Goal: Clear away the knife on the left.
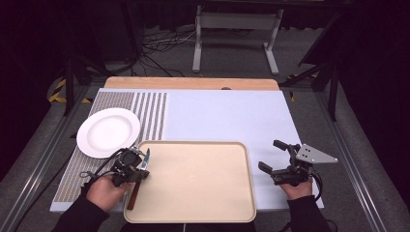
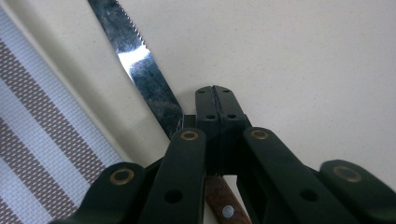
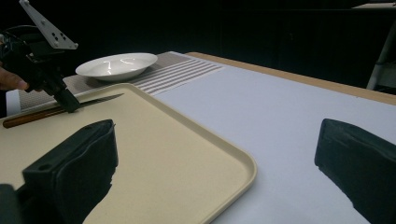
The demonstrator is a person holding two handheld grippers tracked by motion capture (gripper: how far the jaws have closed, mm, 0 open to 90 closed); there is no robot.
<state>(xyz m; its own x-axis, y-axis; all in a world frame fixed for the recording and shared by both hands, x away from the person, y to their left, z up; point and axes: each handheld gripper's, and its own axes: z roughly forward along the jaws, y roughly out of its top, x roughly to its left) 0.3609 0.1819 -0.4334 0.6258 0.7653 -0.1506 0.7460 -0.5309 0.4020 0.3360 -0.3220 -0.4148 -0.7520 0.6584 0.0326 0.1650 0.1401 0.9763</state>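
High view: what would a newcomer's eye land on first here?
The big beige tray at the near edge of the table, with a wood-handled knife lying along its left rim. The left gripper, jaws shut, sits right at that knife; whether it grips it is unclear. A white plate lies beyond on the striped mat.

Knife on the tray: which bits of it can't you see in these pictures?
- Knife, high view: the left claw and its hand cover the middle, where blade meets handle.
- Left gripper view: the blade tip is cut off by the top edge, and the handle runs under the shut jaws and off the bottom.
- Right gripper view: the handle's end is cut off by the left edge; whether the jaws pinch the knife is too small to tell.
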